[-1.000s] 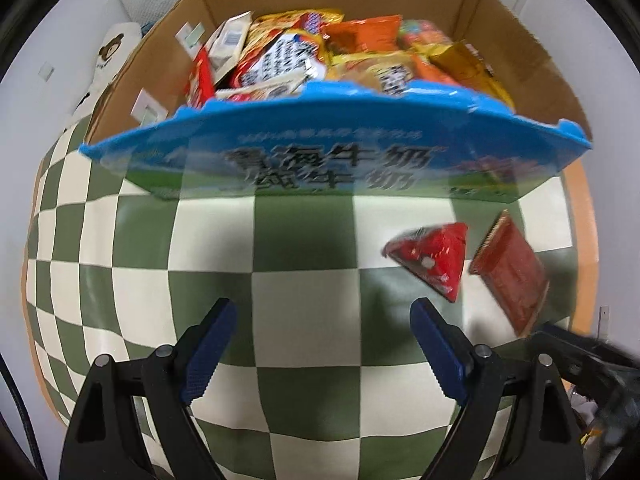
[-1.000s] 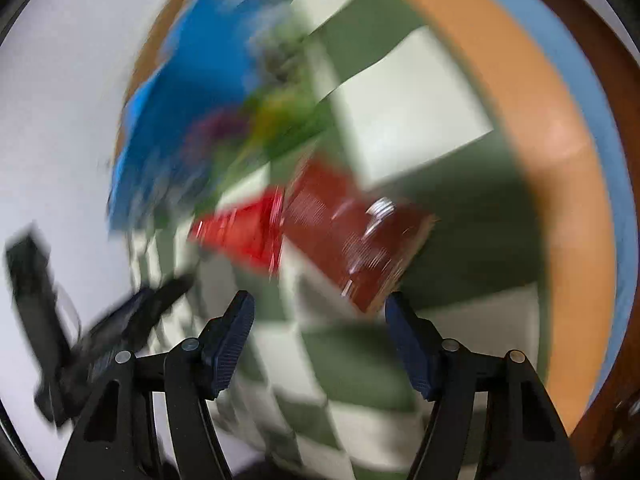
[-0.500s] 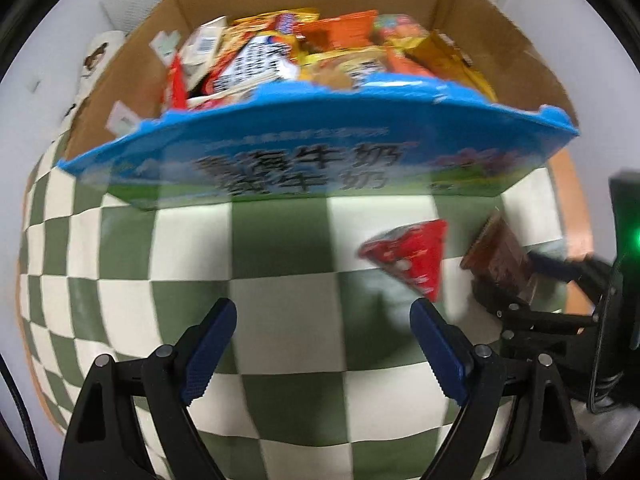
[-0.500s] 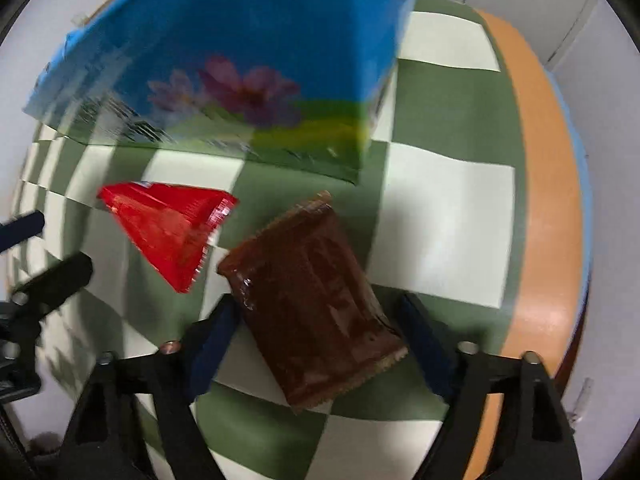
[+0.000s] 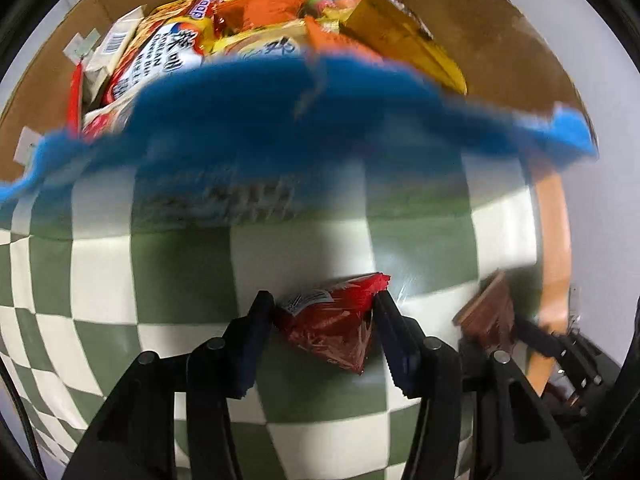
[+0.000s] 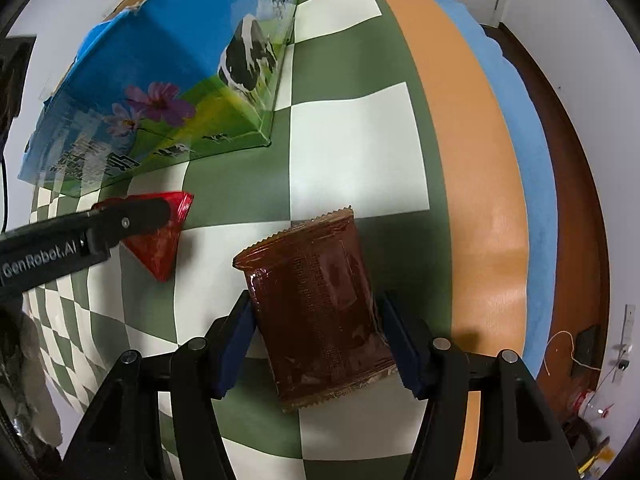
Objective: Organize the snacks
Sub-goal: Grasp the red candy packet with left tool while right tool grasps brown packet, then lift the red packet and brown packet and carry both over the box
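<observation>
Green-and-white checkered tablecloth (image 6: 352,140) over an orange-edged table (image 6: 472,200), blue milk carton box (image 6: 160,92) of snacks standing on it, red triangular packet (image 6: 162,248) and brown packet (image 6: 320,312) on the checks

The black arm of the left gripper (image 6: 80,236) reads "GenRobot.AI", and an orange-yellow snack bag (image 5: 200,8) reads "Scoop".
</observation>
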